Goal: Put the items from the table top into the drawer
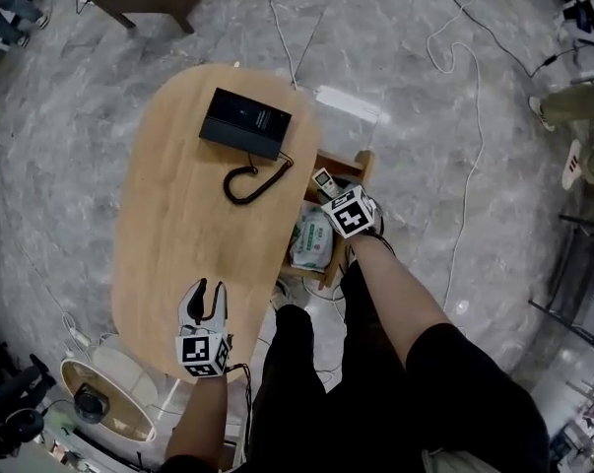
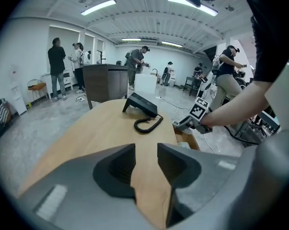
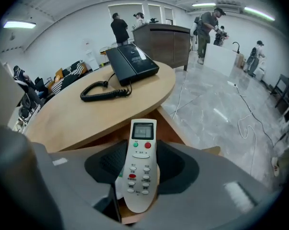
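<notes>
Right gripper [image 3: 140, 158] is clenching the white remote [image 3: 143, 140] above the open drawer [image 1: 362, 166], a packet [image 1: 313, 241] is already lying inside, and the black telephone [image 1: 245, 122] is waiting outside.

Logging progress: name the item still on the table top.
The black telephone; the remote is in the right gripper, the green pack in the drawer.
</notes>
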